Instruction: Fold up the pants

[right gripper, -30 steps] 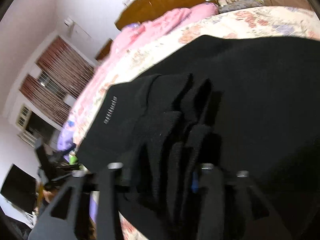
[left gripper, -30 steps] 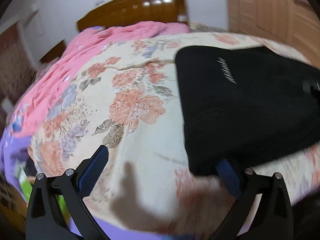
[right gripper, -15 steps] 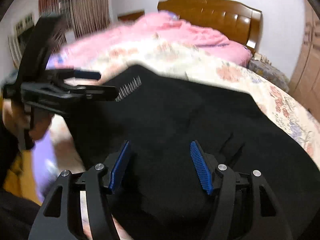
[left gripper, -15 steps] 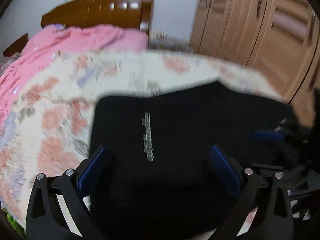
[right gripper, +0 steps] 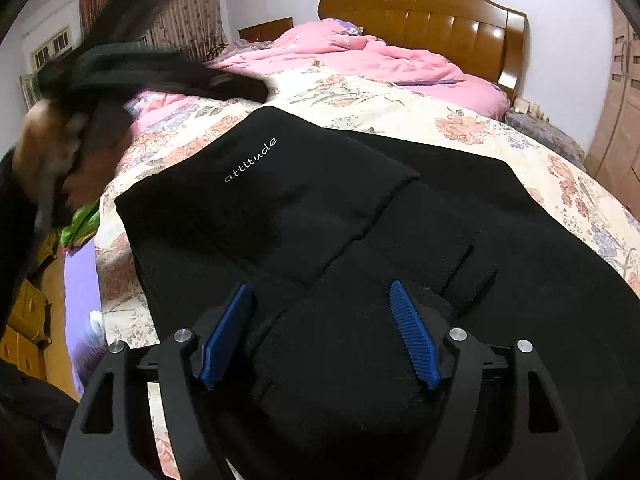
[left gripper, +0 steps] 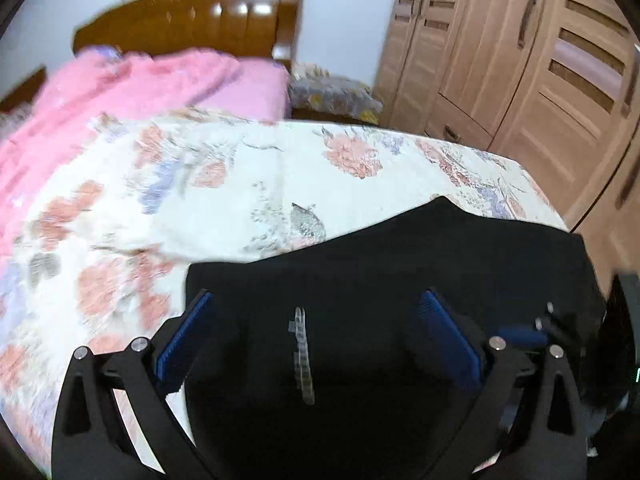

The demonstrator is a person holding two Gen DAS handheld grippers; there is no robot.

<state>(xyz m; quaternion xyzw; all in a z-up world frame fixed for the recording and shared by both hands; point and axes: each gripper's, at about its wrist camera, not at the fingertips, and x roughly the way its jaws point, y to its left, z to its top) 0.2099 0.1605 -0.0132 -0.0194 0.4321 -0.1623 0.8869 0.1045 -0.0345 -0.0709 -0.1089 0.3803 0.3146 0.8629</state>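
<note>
Black pants [right gripper: 360, 216] lie folded on the floral bedspread [right gripper: 360, 100], with the white word "attitude" on the top layer [right gripper: 250, 160]. In the left wrist view the pants [left gripper: 380, 280] fill the lower right. My left gripper [left gripper: 316, 332] is open and empty above the pants. It shows blurred at the upper left of the right wrist view [right gripper: 132, 68]. My right gripper [right gripper: 320, 328] is open and empty over a bunched fold at the near edge. It shows at the right edge of the left wrist view [left gripper: 532, 332].
A pink quilt [left gripper: 120, 80] lies toward the wooden headboard [left gripper: 192, 20]. A wooden wardrobe [left gripper: 520, 60] stands right of the bed. A purple sheet edge [right gripper: 80, 288] and yellow boxes [right gripper: 24, 320] are at the bed's left side.
My right gripper has let go of the bunched black cloth and opened. My left gripper swung from the bedspread to over the pants. Both now hover open above the folded pants.
</note>
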